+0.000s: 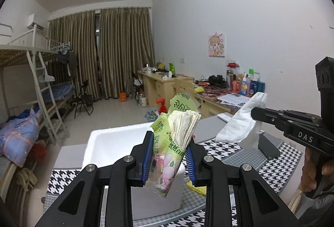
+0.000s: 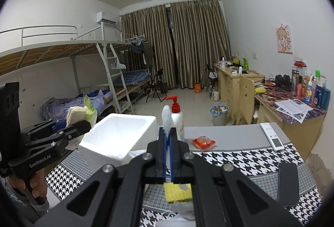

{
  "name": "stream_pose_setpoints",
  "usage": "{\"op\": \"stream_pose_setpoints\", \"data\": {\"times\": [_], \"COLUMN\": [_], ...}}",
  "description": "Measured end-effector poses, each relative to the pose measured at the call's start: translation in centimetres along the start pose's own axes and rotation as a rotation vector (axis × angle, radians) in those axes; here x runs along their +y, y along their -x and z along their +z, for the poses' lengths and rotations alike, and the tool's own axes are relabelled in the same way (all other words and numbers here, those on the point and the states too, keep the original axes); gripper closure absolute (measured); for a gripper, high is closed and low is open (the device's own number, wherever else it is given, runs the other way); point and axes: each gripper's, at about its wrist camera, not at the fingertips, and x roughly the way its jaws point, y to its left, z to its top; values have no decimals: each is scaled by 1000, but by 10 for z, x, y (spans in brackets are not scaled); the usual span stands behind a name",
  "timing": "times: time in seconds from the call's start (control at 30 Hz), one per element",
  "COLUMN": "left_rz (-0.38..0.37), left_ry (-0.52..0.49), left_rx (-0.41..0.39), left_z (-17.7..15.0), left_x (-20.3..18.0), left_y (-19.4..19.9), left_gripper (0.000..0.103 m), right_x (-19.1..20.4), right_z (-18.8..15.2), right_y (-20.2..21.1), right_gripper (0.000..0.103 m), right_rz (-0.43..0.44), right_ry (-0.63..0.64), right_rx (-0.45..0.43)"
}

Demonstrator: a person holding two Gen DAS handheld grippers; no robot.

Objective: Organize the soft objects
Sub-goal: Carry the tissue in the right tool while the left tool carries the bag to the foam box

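My left gripper [image 1: 168, 156] is shut on a green tissue pack [image 1: 167, 156] with pink flowers, held upright above the white foam box [image 1: 104, 141]; beige tissues [image 1: 185, 126] fan out of its open top. Seen from the right wrist, that gripper [image 2: 83, 125] and the pack [image 2: 89, 108] hang left of the foam box [image 2: 117, 135]. My right gripper [image 2: 167, 133] is shut on a white tissue [image 2: 167, 116] that sticks up between its blue pads. In the left wrist view the right gripper [image 1: 255, 113] holds that tissue [image 1: 242, 120] in the air, right of the pack.
A houndstooth cloth [image 2: 240, 160] covers the table. On it lie a yellow sponge cloth [image 2: 177, 192], a red snack packet [image 2: 203, 141], a white remote [image 2: 271, 136], a dark flat object [image 2: 289, 183] and a red-pump lotion bottle [image 2: 177, 116]. A person's hand [image 1: 313, 172] holds the right gripper's handle.
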Motion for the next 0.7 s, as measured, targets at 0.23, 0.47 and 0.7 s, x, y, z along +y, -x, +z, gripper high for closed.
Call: {"op": "stream_pose_setpoints", "data": {"times": [0.23,0.47,0.7], "left_rz": [27,64,109], "left_ry": [8,16,42], "left_rx": [-10,-16,-18], "left_z": [6,8,7], "left_x": [9,22,40], "left_y": [-5,-6,-5], "left_gripper": [73,73,73], "right_x": [9,16,34], "right_z": [7,14,24], "right_y": [-11,-27,-40], "right_gripper": [99,99,99], "right_rz": [24,55,88], "right_ry": [18,35,69], "right_rx": [2,13,18]}}
